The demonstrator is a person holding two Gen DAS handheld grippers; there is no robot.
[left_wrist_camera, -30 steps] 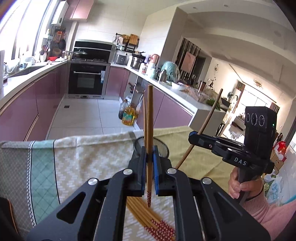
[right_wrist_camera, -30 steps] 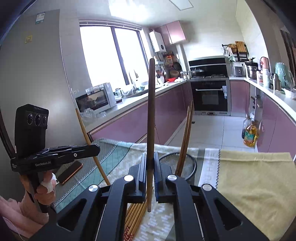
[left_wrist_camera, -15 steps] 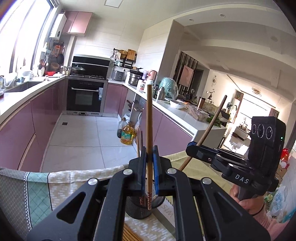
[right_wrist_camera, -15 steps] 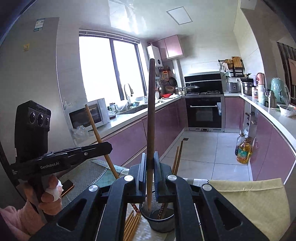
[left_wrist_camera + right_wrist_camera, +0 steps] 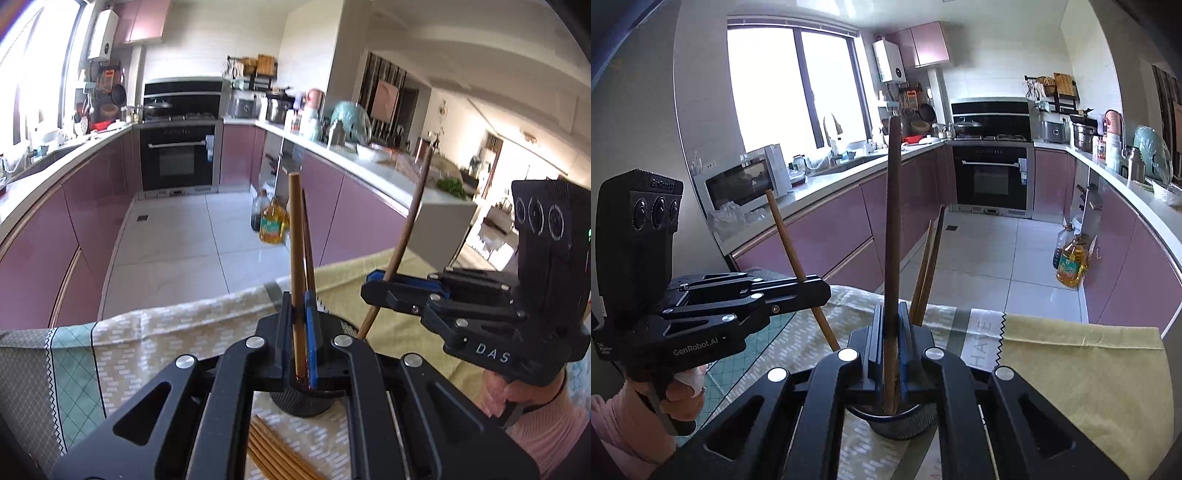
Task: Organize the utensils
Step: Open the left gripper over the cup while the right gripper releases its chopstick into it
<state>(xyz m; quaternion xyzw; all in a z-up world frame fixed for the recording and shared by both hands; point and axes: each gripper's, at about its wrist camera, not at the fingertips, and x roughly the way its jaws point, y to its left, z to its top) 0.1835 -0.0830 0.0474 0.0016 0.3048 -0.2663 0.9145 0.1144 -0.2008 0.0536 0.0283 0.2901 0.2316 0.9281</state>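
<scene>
Now the drop-off step is in hand — each gripper is pinched on one upright chopstick above the mesh holder (image 5: 895,421). The left gripper (image 5: 300,343) is clamped on the paler chopstick (image 5: 295,258), the right gripper (image 5: 891,347) on the darker chopstick (image 5: 892,221); both lower tips seem to sit just inside the rim, though this is partly hidden. Two sticks (image 5: 929,269) are already leaned in the holder, and a loose bundle (image 5: 273,454) is left on the cloth (image 5: 147,332). Next, a short lowering and a release are called for — one stick at a time.

Oven (image 5: 177,162), microwave (image 5: 738,182), oil bottle (image 5: 1071,266), tablecloth (image 5: 1089,369)
</scene>
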